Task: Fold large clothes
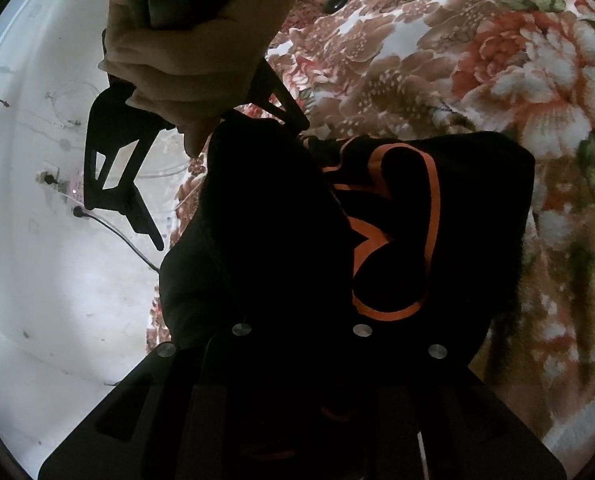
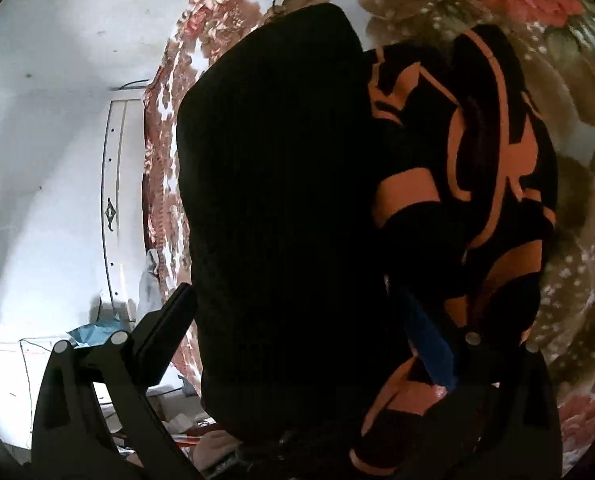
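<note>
Closest to my left camera is the left gripper [image 1: 301, 360]; its frame fills the bottom of the view and the black garment [image 1: 281, 240] lies bunched over the fingers, so I cannot tell how its tongs stand. In my right camera the right gripper [image 2: 297, 340] shows one black finger [image 2: 165, 340] out in the open to the left of the cloth, and a blue-padded finger [image 2: 429, 340] pressed into the folds on the other side. The jaws are spread wide with the thick roll of garment between them, but whether they pinch it I cannot tell.

The garment [image 2: 289, 200] is black with orange lettering [image 2: 409, 196]. In the right view it is a fat roll whose long axis runs away from the camera, rounded end farthest off. The left view shows it lying on the floral blanket [image 1: 477, 80], orange print [image 1: 393, 236] turned up, near the blanket's edge.

Only the left view shows the other gripper from outside: a hand [image 1: 185, 52] wraps its handle just beyond the garment, the black fingers [image 1: 113, 168] standing apart, one down at the cloth. Past the blanket's edge it also shows a white wall [image 1: 37, 240] with a socket and cable [image 1: 109, 228]. Only the right view shows a white cabinet door [image 2: 113, 200] beyond that edge, and clutter on the floor below it.
</note>
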`<state>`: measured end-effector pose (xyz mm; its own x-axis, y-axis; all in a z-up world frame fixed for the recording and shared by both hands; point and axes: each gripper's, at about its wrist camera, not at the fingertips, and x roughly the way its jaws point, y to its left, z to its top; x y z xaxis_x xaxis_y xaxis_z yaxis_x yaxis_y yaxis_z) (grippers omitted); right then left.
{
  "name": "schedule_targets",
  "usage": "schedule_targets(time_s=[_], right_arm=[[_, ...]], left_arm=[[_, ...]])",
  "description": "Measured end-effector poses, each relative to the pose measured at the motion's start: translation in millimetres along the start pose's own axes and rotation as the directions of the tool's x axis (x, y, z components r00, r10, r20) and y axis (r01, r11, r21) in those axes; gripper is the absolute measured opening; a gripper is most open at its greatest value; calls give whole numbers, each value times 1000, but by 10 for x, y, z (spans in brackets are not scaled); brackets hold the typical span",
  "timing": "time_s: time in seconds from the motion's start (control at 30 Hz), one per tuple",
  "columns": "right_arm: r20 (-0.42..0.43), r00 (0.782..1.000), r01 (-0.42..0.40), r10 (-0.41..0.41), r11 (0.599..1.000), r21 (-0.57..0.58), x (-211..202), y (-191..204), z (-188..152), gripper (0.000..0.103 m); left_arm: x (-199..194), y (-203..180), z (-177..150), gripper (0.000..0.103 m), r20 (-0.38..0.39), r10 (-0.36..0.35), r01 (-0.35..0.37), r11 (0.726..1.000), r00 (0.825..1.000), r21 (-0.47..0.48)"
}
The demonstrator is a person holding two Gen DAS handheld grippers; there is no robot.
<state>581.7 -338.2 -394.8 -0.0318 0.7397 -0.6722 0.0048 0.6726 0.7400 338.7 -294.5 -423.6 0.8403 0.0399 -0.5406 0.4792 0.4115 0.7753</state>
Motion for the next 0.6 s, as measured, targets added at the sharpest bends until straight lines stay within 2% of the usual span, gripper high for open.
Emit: schedule_targets(time_s=[0.07,0.1,0.13,0.17,0.2,0.33,0.43,0.5,0.57,0.6], right_arm=[[-33,998,-50,49,998,-44,28,102,-5,97],[-52,997,-53,49,996,-77,52,165,-3,86],[-59,998,-28,22,994,-103,56,188,8,62],[-69,997,23,-32,990,-138,90,221,15,43],[-78,993,77,-90,984,-160,120,222,20,16],[-70,995,64,-76,984,-165,1,131,9,13],[-30,999,35,-41,983,-181,-224,158,-104,12],[-4,999,46,-48,984,-173,-324,145,-140,12],[15,999,52,-50,987,-153,-459,119,-194,12],[22,998,55,-52,987,-151,-534,101,-238,12]], left_arm=[[-8,4,-2,14,10,-3,3,1000,1000,-6],[-22,9,0,14,17,-5,5,1000,1000,-7],[-41,18,5,14,25,-6,6,1000,1000,-8],[-57,29,11,14,30,-8,9,1000,1000,-10],[-68,40,12,14,34,-13,13,1000,999,-11],[-139,69,11,15,60,-13,14,1000,998,-3],[-275,239,35,24,65,-71,79,990,995,-117],[-573,407,42,32,134,-148,172,967,980,-187],[-855,572,21,43,199,-191,236,944,961,-230],[-977,660,7,44,225,-204,259,932,953,-253]])
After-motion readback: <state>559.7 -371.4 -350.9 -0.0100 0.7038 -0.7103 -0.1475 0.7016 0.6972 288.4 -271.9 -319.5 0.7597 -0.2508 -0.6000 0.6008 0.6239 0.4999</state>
